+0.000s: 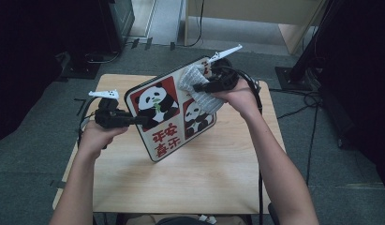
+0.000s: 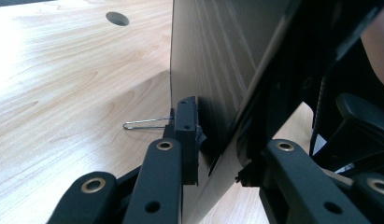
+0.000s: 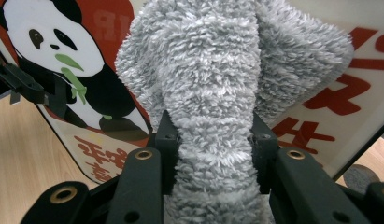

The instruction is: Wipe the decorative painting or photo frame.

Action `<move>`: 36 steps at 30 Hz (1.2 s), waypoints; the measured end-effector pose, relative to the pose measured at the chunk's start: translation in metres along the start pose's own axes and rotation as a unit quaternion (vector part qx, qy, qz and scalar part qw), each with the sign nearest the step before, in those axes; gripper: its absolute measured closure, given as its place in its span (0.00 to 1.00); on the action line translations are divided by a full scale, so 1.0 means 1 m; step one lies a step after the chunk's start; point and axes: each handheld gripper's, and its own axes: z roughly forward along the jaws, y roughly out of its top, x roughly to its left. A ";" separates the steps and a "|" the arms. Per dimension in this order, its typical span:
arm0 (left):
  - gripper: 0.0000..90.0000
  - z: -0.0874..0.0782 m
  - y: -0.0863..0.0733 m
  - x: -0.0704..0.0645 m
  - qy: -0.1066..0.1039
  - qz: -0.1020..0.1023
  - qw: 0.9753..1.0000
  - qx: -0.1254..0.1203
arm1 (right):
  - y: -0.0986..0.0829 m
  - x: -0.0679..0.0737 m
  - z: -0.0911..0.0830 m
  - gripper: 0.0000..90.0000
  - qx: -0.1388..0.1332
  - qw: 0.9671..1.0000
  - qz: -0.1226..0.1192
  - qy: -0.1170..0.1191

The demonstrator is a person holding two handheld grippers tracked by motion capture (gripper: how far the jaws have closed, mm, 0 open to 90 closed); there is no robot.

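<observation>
Both grippers clamp — left [image 1: 142, 120] flat glossy panda board [image 1: 171, 110], right [image 1: 198, 87] fluffy grey cloth [image 1: 199, 89].

A lab-like recording room: wooden table [image 1: 204, 173], grey carpet [image 1: 31, 154], floor cables [image 1: 316, 101], stands.

a flat rectangular panda board [image 1: 169, 112] with rounded corners stands tilted on its lower edge on the worktop [image 1: 213, 173], printed face up toward the camera. it shows two pandas on red panels and red characters on cream, with a dark rim. a fluffy grey cloth [image 1: 199, 91] lies bunched against the board's upper right part, over the second panda, touching its face.
</observation>
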 end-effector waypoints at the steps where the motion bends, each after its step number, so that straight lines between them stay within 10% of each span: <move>1: 0.84 0.000 0.000 0.000 -0.001 0.000 1.000 0.000 | -0.001 0.000 0.000 0.73 0.001 1.000 0.002 0.001; 36: 0.84 0.000 0.001 0.000 -0.002 0.005 1.000 0.002 | -0.039 -0.005 0.018 0.73 -0.005 1.000 0.023 0.020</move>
